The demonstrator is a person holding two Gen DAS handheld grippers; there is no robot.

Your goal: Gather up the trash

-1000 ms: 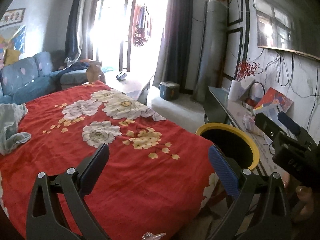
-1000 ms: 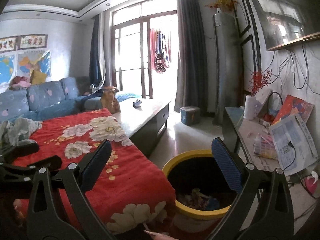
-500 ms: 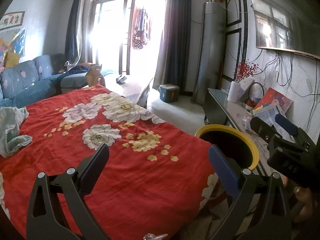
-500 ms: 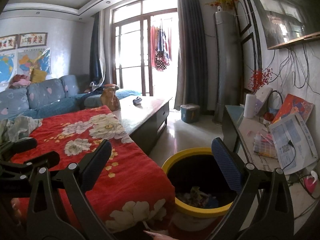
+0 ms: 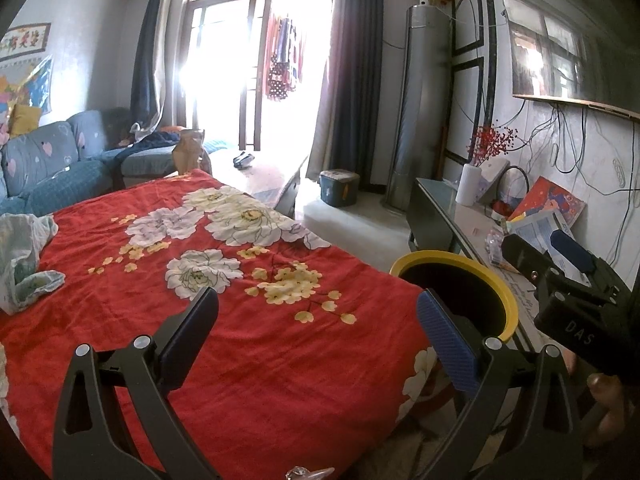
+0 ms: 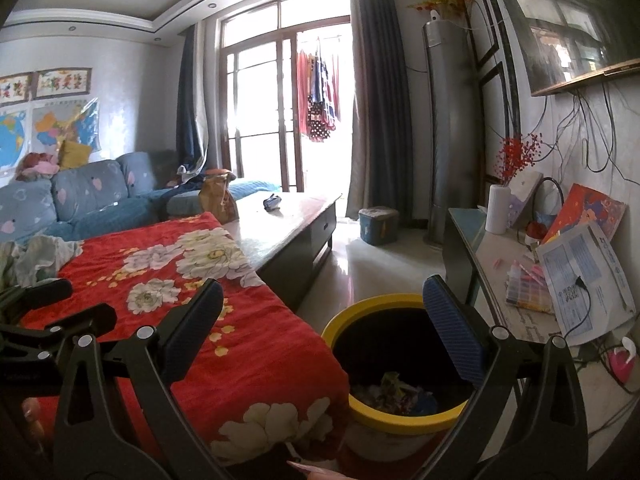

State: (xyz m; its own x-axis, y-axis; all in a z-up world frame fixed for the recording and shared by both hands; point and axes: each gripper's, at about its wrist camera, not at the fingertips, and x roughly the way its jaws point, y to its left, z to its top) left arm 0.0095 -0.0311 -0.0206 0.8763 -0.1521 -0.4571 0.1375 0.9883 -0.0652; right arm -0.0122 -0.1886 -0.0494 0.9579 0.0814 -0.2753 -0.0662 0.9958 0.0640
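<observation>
Grippers (image 5: 316,328) (image 6: 322,316) agape; bin (image 6: 400,412) apparently holds trash (image 6: 394,390).

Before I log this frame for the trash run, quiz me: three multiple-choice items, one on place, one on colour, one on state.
1. Where is the bin?
A. right of the red blanket
B. on the sofa
C. beside the glass door

2. The bin's rim colour?
A. blue
B. yellow
C. white

3. The right gripper is:
A. shut on a wrapper
B. open, holding nothing
C. out of view

Answers: 1 A, it stands at the blanket's right edge; 2 B, a yellow ring; 3 B, fingers spread with nothing between.
</observation>
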